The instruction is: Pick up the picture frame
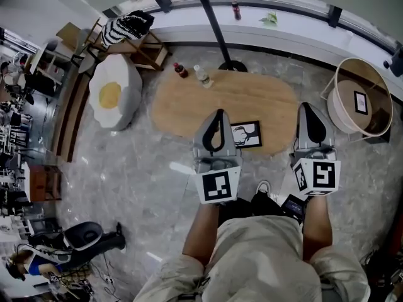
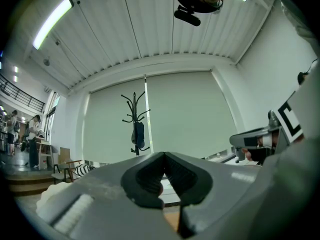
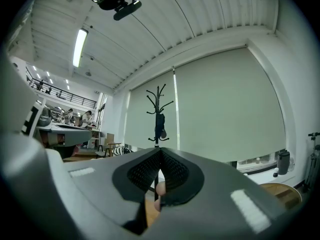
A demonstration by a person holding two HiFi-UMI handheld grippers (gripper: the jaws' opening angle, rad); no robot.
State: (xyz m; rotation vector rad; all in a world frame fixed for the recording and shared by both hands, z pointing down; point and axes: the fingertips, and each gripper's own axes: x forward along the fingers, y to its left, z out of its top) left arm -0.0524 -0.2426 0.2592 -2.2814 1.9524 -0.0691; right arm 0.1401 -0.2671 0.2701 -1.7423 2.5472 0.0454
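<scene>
Both forearms reach forward side by side, each holding its gripper level. The left gripper [image 1: 218,116] and the right gripper [image 1: 306,107] both have their jaws pressed together with nothing between them. The picture frame [image 1: 248,134] lies flat near the front edge of the oval wooden table [image 1: 189,106] – just beside the left gripper, which hides its left end, and well apart from the right. Two bottles [image 1: 191,73] stand at the table's far side. Around it are grey marbled floor [image 1: 138,162], an egg-shaped cushion [image 1: 113,93], a coat stand [image 2: 136,126] and pale window blinds [image 3: 225,109].
</scene>
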